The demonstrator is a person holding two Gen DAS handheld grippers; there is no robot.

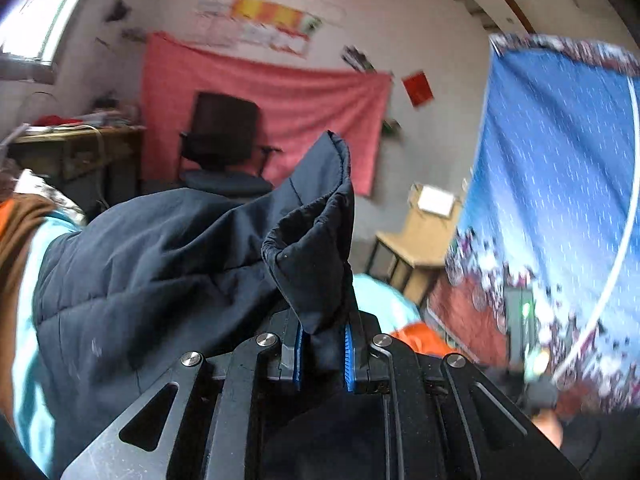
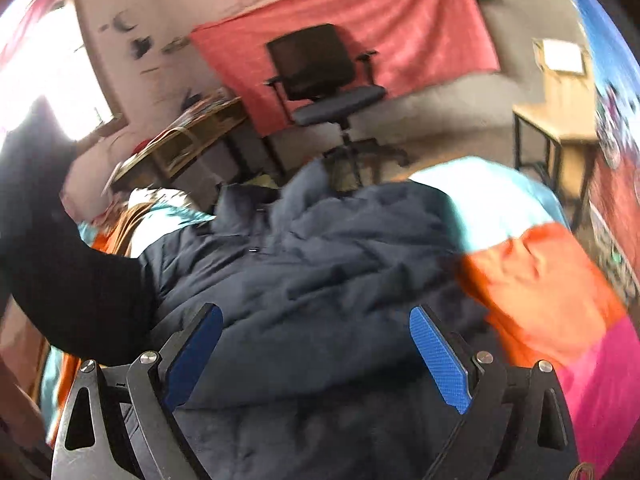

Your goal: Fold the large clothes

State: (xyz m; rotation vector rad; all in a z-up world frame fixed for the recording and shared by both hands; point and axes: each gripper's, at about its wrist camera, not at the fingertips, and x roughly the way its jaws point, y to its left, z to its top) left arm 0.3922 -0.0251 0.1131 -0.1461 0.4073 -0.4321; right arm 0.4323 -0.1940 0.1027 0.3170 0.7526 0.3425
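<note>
Left tongs [image 1: 322,350] clamped on the cuff [image 1: 308,256] of the navy puffer jacket [image 2: 320,264]; right tongs [image 2: 316,354] spread apart, holding nothing, over its bulk at lower centre.

Jacket sprawls across the striped bedspread [image 2: 540,276]. I'd keep the cuff pinched, carry the sleeve across the body flat, then pin it with the free tongs to stop bunching.

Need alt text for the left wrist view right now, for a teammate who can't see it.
The left gripper is clamped on a cuff-like edge of the dark navy padded jacket, which trails away to the left. Behind it, blurred, are a black office chair and a red cloth hung on the wall.
</note>
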